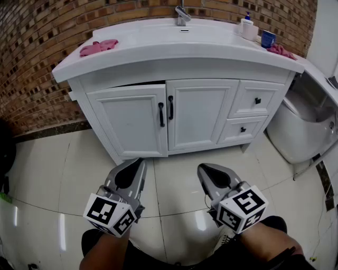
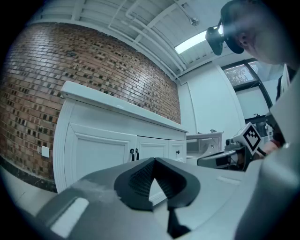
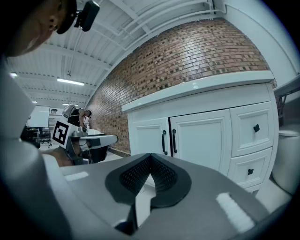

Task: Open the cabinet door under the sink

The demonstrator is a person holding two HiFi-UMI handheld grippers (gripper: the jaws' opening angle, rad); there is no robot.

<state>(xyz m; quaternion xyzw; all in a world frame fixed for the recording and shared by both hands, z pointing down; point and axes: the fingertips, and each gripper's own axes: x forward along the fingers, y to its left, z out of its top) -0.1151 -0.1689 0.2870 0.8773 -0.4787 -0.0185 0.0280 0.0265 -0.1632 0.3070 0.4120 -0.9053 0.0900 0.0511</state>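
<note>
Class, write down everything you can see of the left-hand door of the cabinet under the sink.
The left door is white, apparently painted wood, with a recessed rectangular panel. A black vertical bar handle sits near its right edge, next to the matching handle of the right door. It stands upright below the white countertop and seems slightly ajar: a dark gap shows along its top. Nothing touches it; the left tool and right tool are short of it.

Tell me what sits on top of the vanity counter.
A pink cloth at the left, the faucet at the back, a white pump bottle, a blue cup and a second pink cloth at the right. The basin interior is hidden by its rim.
</note>
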